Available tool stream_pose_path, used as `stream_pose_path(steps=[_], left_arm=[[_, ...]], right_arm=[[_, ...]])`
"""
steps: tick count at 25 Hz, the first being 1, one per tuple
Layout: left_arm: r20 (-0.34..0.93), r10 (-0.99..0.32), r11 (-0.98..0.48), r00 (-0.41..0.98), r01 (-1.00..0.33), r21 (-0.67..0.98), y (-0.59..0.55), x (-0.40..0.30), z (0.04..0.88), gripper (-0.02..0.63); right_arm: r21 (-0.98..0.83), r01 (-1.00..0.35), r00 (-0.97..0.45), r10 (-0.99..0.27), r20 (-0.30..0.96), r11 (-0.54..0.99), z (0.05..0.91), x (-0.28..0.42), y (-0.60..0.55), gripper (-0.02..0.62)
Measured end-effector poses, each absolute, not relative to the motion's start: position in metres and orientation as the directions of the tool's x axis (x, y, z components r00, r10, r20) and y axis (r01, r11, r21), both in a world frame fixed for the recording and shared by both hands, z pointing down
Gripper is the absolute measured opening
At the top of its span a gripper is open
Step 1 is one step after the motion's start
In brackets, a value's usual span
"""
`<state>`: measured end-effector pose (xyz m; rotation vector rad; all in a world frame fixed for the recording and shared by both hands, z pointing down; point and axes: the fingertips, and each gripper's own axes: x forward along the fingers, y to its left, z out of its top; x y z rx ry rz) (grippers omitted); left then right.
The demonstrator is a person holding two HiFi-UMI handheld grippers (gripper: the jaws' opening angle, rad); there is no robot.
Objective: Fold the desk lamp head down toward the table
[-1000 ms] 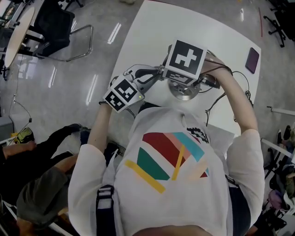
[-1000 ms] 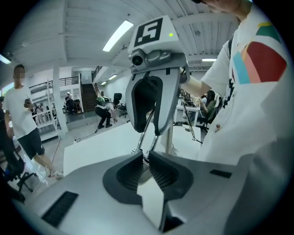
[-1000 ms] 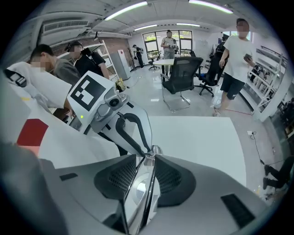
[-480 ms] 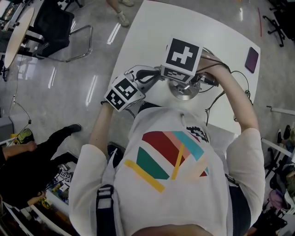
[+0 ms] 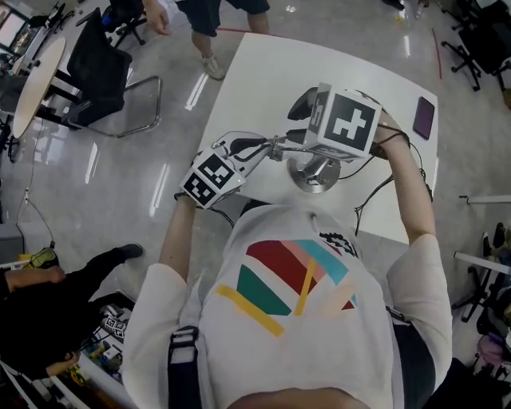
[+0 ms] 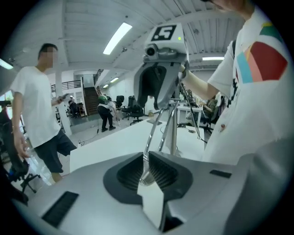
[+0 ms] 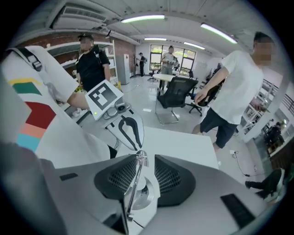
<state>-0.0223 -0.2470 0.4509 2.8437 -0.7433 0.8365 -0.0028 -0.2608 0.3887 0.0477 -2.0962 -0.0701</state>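
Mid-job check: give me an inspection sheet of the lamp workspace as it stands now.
Surface: white table.
Job's things: desk lamp with round metal base standing on the table, thin metal lamp arm above it; lamp head not made out.
Clutter: flat purple item near the table's far right corner.
Grippers: left gripper shut on the lamp arm; right gripper open, the arm between its fingers, against one pad.
Cables: black cable running off the near edge.
Surroundings: black chair; a person standing past the table; another person in black at lower left.
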Motion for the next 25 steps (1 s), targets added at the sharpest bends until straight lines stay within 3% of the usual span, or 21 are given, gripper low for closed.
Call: stream_pose_path(steps=[3, 6, 10, 14, 17, 22, 25], left_arm=[[0.451, -0.485, -0.851, 0.750, -0.524, -0.044, -0.257, -0.028, 0.424, 0.067], [0.386, -0.571, -0.814, 0.724, -0.562, -0.150, -0.274, -0.021, 0.396, 0.067], [0.194, -0.655, -0.755, 0.730, -0.640, -0.142, -0.292, -0.003, 0.347, 0.067], [-0.009, -0.777, -0.630, 0.630, -0.777, -0.009, -0.315, 0.012, 0.306, 0.066], [-0.109, -0.828, -0.561, 0.550, -0.812, 0.159, -0.326, 0.016, 0.286, 0.066], [-0.159, -0.841, -0.538, 0.517, -0.829, 0.151, -0.327, 0.028, 0.280, 0.066], [-0.154, -0.825, -0.560, 0.543, -0.822, 0.105, -0.324, 0.039, 0.281, 0.066]], right_arm=[[0.077, -0.090, -0.596, -0.116, 0.794, 0.993, 0.367, 0.016, -0.269, 0.130], [0.127, -0.226, -0.661, -0.248, 0.708, 0.966, 0.351, 0.038, -0.286, 0.130], [0.144, -0.474, -0.753, -0.485, 0.445, 0.868, 0.313, 0.062, -0.300, 0.130], [0.061, -0.729, -0.671, -0.729, 0.138, 0.682, 0.286, 0.106, -0.305, 0.130], [-0.032, -0.821, -0.569, -0.822, -0.026, 0.570, 0.282, 0.135, -0.297, 0.130], [-0.180, -0.856, -0.476, -0.875, -0.087, 0.484, 0.300, 0.160, -0.290, 0.130], [-0.166, -0.888, -0.423, -0.903, -0.072, 0.429, 0.301, 0.172, -0.290, 0.130]])
